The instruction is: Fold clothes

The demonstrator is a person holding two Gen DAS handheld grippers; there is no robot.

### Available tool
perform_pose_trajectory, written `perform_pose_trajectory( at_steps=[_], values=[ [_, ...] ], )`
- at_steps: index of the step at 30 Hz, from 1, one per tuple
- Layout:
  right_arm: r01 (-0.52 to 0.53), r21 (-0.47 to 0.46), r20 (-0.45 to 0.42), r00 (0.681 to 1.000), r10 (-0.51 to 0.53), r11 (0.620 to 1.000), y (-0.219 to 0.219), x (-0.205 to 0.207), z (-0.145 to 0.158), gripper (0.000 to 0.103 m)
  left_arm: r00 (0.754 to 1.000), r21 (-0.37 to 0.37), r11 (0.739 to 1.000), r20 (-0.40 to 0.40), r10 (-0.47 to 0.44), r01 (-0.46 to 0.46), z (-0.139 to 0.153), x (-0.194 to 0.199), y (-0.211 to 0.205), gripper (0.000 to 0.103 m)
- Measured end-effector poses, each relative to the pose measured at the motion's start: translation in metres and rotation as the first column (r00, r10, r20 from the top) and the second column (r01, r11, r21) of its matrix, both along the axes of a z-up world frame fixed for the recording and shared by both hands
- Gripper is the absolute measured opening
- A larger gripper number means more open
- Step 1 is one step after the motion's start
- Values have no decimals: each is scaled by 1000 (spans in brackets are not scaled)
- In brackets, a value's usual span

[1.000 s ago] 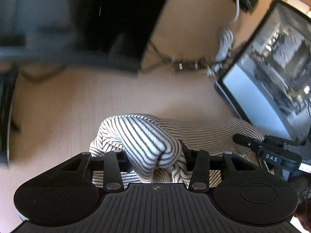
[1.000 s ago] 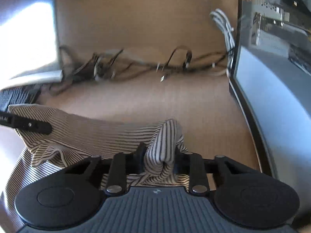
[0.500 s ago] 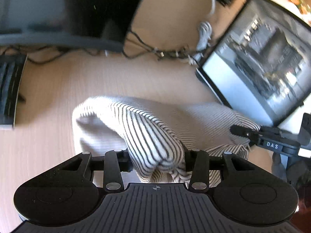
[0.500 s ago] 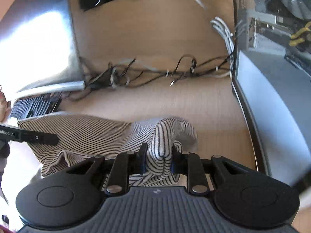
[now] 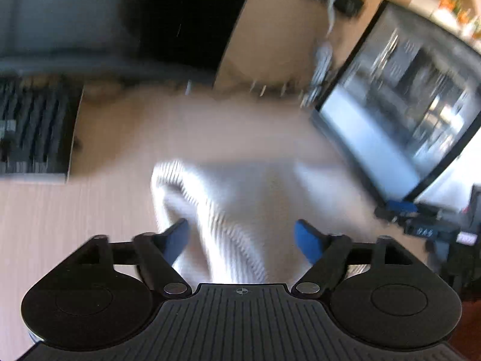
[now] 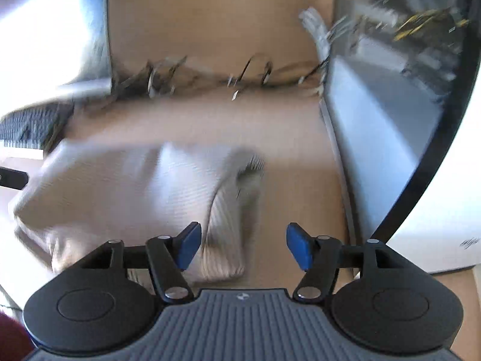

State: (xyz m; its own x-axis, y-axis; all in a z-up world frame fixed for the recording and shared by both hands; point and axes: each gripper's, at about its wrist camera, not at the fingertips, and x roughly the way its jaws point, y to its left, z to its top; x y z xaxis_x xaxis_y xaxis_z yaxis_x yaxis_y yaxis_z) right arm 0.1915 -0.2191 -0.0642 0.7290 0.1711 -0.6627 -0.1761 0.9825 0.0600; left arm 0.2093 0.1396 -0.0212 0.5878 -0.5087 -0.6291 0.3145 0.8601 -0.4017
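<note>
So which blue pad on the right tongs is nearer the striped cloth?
The pad at the view's left: the striped cloth lies beside it. The other pad stands over wooden tabletop.

bright daylight | heavy motion blur | left-side glare | fisheye-bent edges

each wrist view looks forward and down along its own spread fingers, close above the desk (image 5: 90,210); both share the striped garment (image 5: 228,240) (image 6: 126,192) and monitor (image 5: 399,126).

Wood desk (image 6: 210,24) w/ striped garment (image 6: 120,186), keyboard (image 5: 33,126), cable tangle (image 6: 210,75) & monitor (image 5: 399,111) on it.
</note>
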Motion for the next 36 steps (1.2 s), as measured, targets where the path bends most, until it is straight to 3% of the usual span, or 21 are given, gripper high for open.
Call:
perform_pose_trajectory(
  at_steps=[3, 6, 9, 10, 11, 13, 16, 28, 36],
  values=[
    [14, 124, 64, 998, -22, 992, -2, 8, 13, 83, 998, -57, 998, 59, -23, 26, 9, 11, -15, 96],
    [-41, 253, 87, 996, 19, 967, 12, 23, 9, 89, 999, -72, 997, 38, -20, 23, -9, 25, -37, 98],
    [-73, 341, -18, 996, 84, 937, 24, 41, -20, 97, 999, -29, 999, -43, -21, 20, -42, 32, -49, 98],
    [-53, 332, -70, 994, 81, 942, 25, 44, -33, 97, 997, -14, 1000, -70, -21, 20, -53, 34, -52, 98],
    [-46, 314, -89, 993, 78, 948, 26, 44, -43, 97, 998, -5, 999, -44, -42, 42, -56, 31, -52, 99],
    [-98, 255, -45, 993, 113, 962, 31, 32, -49, 98, 998, 11, 998, -36, -58, 58, -56, 30, -50, 99],
    [-120, 226, -32, 991, 131, 967, 33, 25, -49, 103, 997, 10, 999, -53, -51, 52, -58, 38, -53, 99],
    [-84, 219, -52, 994, 98, 972, 40, 33, -45, 103, 999, 160, 987, -18, -31, 33, -57, 26, -80, 103],
    [-110, 182, -49, 991, 121, 977, 44, 33, -44, 103, 999, 201, 979, 13, -39, 36, -58, 21, -86, 103]
  ],
)
